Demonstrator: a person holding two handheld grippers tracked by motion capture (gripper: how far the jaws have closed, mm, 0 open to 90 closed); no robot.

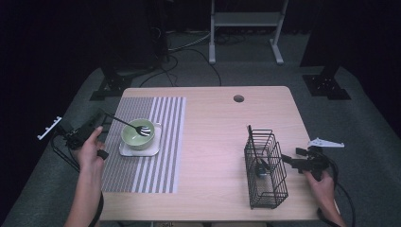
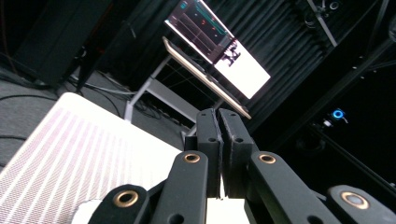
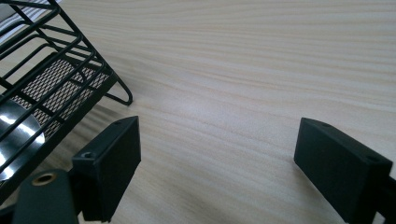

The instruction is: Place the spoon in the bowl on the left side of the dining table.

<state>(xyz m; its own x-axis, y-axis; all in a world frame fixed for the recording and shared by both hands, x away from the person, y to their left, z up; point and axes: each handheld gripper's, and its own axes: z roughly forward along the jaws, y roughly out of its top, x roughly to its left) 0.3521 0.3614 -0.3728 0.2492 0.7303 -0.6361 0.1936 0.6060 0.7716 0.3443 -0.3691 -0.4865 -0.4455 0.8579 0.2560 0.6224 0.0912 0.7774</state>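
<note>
A black-handled fork [image 1: 124,122] slants down from my left gripper [image 1: 103,116], with its tines over the green bowl [image 1: 134,138]. The bowl sits on a white square plate [image 1: 130,152] on the striped placemat [image 1: 161,156]. The handle's end meets the jaw tips. In the left gripper view my left gripper [image 2: 219,116] is shut and tilted upward, and the fork is hidden behind the jaws. My right gripper [image 1: 286,160] stands open just right of the black wire basket [image 1: 267,189]. In the right gripper view my right gripper [image 3: 217,140] has bare tabletop between its jaws, with the basket [image 3: 46,84] to its left.
Inside the basket a black handle [image 1: 250,137] stands upright and something shiny [image 3: 18,130] lies low. The wooden table [image 1: 213,142] has a cable hole [image 1: 239,98] at the back. A stand [image 1: 246,28] and cables lie on the floor behind. A lit monitor [image 2: 219,46] hangs above.
</note>
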